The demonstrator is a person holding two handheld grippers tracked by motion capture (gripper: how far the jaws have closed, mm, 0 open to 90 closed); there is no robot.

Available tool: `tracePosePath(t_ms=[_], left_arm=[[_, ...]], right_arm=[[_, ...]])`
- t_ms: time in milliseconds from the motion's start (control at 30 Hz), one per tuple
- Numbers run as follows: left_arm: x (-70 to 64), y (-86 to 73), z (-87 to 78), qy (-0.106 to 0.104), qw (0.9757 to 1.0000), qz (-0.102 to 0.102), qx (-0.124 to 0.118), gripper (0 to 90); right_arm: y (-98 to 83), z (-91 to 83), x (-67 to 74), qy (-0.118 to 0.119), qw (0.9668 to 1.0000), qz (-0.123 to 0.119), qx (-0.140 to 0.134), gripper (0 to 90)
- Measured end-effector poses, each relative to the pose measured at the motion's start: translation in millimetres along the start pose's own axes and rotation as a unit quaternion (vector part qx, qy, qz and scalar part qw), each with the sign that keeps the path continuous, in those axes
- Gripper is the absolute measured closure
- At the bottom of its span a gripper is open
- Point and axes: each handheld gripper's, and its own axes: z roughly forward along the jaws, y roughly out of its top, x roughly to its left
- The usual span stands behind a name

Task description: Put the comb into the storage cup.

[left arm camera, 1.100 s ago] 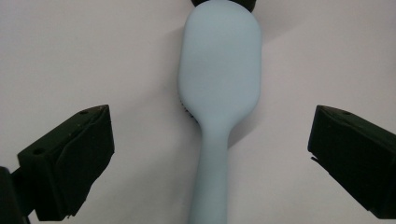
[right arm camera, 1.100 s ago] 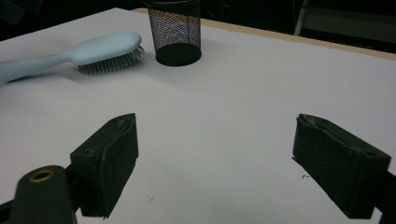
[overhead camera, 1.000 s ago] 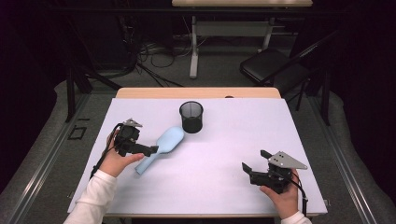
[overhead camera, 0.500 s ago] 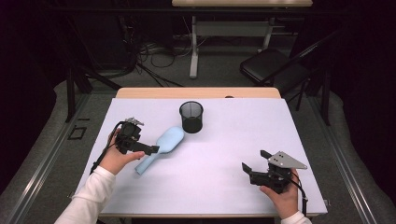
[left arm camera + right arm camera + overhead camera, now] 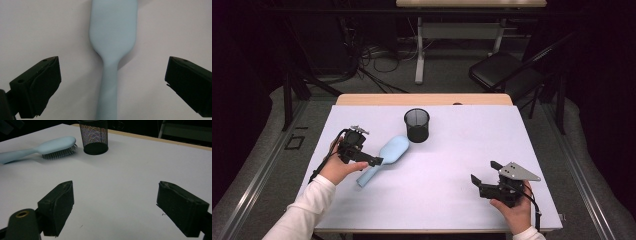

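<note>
Pale-blue hairbrush (image 5: 113, 50) lies bristles-down on the bench (image 5: 452, 165), its handle running straight up between the wide-open jaws of my left hand-held gripper (image 5: 373, 161), head pointing away toward the mesh cup (image 5: 417, 125). I'd close on the handle. My right hand-held gripper (image 5: 479, 181) rests open, well apart.

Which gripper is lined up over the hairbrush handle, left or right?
The left gripper: its open jaws straddle the handle of the light blue hairbrush without touching it. The right gripper, also open, sits apart at the table's near right side.
</note>
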Motion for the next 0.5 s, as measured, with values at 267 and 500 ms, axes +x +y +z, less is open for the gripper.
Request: tracePosePath(t_ms=[267,500], left_arm=[[-1.9,3.8,3.1,0.003,0.9996,0.005,0.027,0.6],[-0.6,6.6,7.1,0.003,0.9989,0.006,0.046,0.6]], right_arm=[[-0.2,0.3,-0.7,0.001,1.0,0.004,0.0,13.8],[-0.4,0.3,-1.1,0.001,1.0,0.005,0.001,13.8]])
